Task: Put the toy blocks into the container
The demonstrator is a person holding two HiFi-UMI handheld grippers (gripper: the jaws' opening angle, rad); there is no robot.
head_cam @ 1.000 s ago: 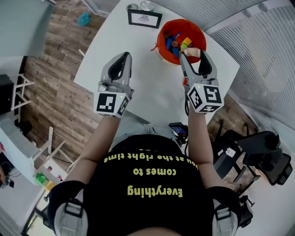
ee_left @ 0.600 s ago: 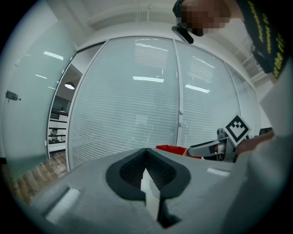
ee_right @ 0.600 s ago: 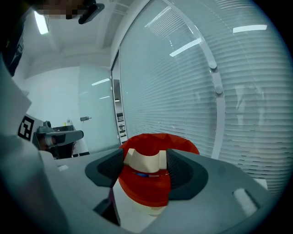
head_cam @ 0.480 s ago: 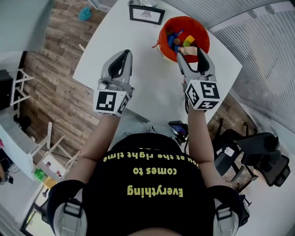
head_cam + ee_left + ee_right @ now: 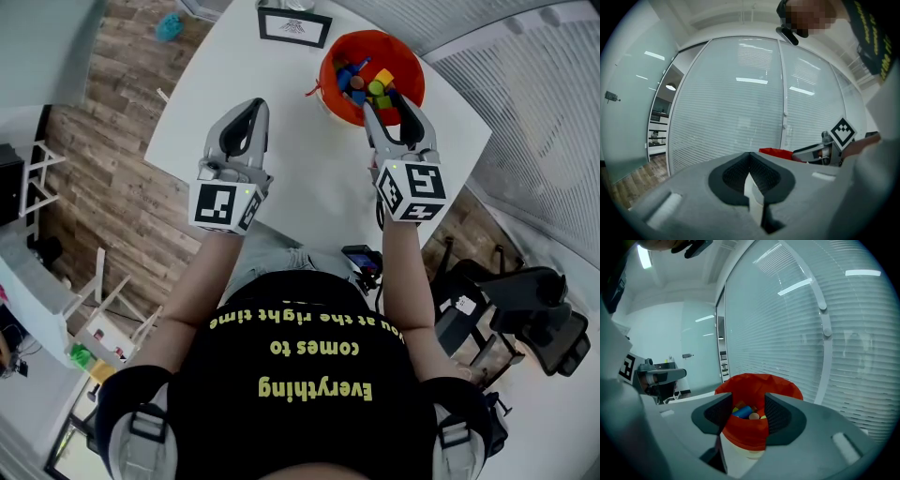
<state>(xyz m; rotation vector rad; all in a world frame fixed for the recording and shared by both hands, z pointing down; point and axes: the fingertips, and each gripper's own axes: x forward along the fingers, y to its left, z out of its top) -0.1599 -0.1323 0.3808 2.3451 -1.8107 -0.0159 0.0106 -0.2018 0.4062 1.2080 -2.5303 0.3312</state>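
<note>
Gone from our right gripper (image 5: 391, 103) is the tan block, its empty jaws just narrowing, still apart, at the far container (image 5: 410, 64); left gripper (image 5: 246, 120) closed.

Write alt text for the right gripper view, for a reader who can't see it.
The right gripper has its fingers apart with nothing gripped, having just been closing. They frame a red container holding toy blocks, with a blue block showing. The container stands on a white table before a glass wall with blinds.
</note>
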